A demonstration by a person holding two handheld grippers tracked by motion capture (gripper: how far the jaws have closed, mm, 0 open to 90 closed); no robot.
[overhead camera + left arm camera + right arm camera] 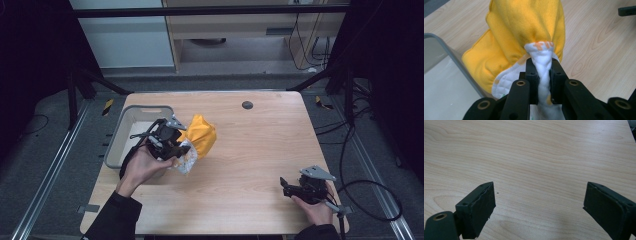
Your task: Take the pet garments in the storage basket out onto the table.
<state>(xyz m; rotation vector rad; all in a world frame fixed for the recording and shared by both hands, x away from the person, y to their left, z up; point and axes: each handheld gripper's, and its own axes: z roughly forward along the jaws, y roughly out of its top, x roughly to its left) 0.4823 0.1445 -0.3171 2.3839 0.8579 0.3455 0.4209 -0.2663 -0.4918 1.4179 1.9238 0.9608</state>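
Beside the grey rectangular plastic bin [121,131] at the left of the pale wooden surface [260,150], the left gripper [176,145] has its fingers clenched on a bunched fold of the soft yellow cloth with a white printed underside [524,30], which hangs from the grip just past the bin's right wall. The right gripper [283,186] rests near the surface's front right corner, well apart, its fingers [477,207] spread wide with nothing between them. The step in hand looks like carrying the cloth to the bin. Next, the left hand would need to bring the bundle over the rim and release it inside.
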